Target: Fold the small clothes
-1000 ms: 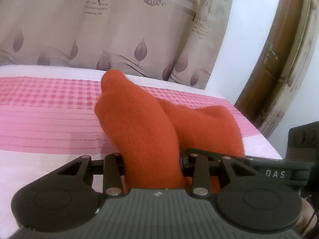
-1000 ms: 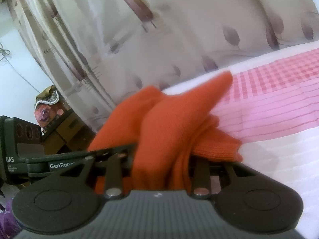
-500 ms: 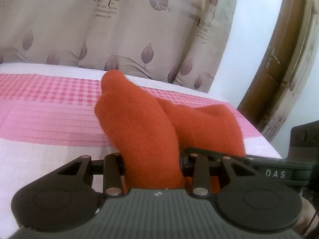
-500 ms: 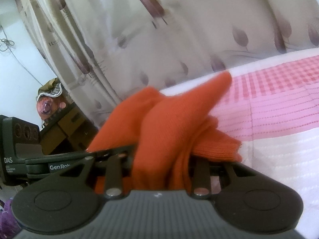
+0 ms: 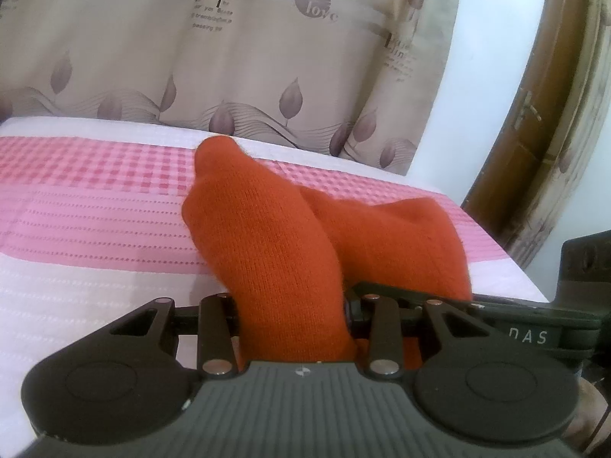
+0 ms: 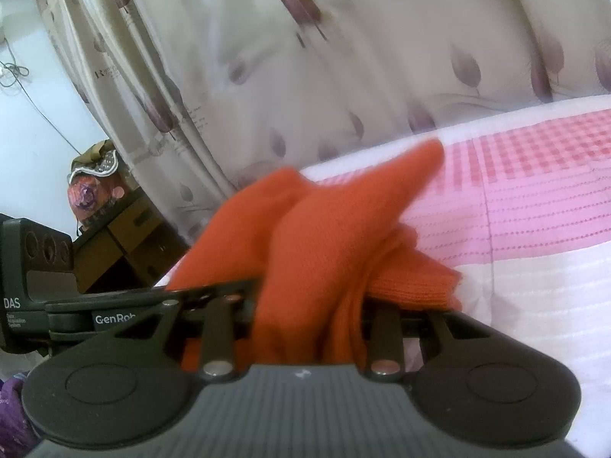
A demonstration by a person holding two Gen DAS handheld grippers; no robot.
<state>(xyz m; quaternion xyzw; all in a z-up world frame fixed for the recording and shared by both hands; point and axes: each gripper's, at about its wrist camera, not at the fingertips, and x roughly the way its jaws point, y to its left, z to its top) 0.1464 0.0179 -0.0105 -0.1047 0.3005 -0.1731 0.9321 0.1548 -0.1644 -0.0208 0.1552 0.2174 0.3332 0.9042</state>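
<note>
Your left claw (image 5: pixel 294 305) was clamped narrow on the orange knitted garment (image 5: pixel 275 244), which bunched up between its fingers and rose in a rounded fold above the bed with the pink checked and white bedspread (image 5: pixel 88 198). Your right claw (image 6: pixel 305 305) gripped the same orange knit (image 6: pixel 324 244) close by; in the left wrist view its black body (image 5: pixel 534 328) sat just beside the cloth, on the right. The garment was held above the bedspread, 1 pointed corner sticking up. A beige leaf-print curtain (image 5: pixel 229 57) hung behind the bed, and a brown wooden door (image 5: pixel 534 107) stood at the right.
</note>
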